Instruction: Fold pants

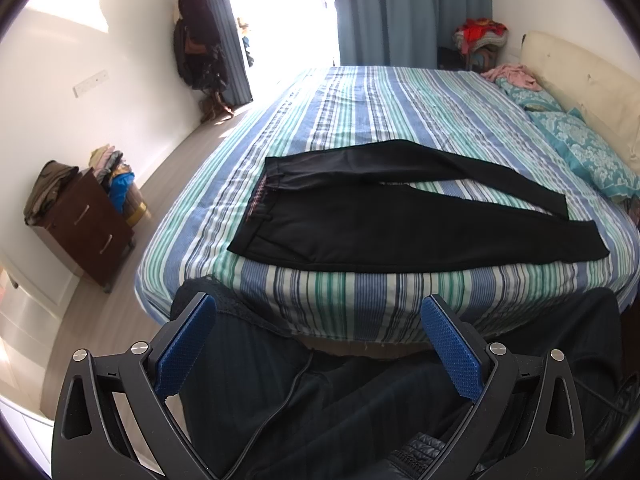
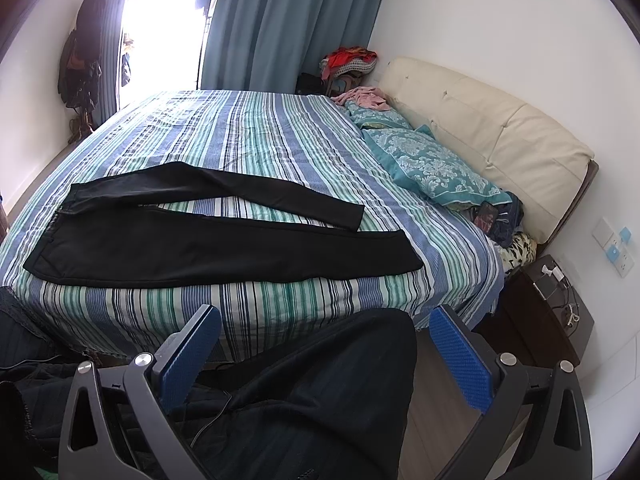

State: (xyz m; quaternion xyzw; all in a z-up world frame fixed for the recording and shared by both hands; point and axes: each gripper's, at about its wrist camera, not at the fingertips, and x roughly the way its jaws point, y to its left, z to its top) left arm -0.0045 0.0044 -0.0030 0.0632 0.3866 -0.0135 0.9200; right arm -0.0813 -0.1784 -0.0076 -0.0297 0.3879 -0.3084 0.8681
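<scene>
Black pants (image 1: 384, 224) lie flat on the striped bed (image 1: 360, 120), waistband to the left, both legs spread out to the right in a narrow V. They also show in the right wrist view (image 2: 192, 244), on the bed (image 2: 260, 140). My left gripper (image 1: 318, 312) is open and empty, held back from the bed's near edge, over the person's dark-clothed legs. My right gripper (image 2: 326, 320) is open and empty too, also short of the bed edge.
Teal pillows (image 2: 432, 168) and a cream headboard (image 2: 488, 136) lie at the right. A dark nightstand (image 2: 548, 308) stands beside the bed's right corner. A brown dresser (image 1: 84, 228) with piled clothes stands on the left by the wall. Blue curtains (image 2: 288, 24) hang behind.
</scene>
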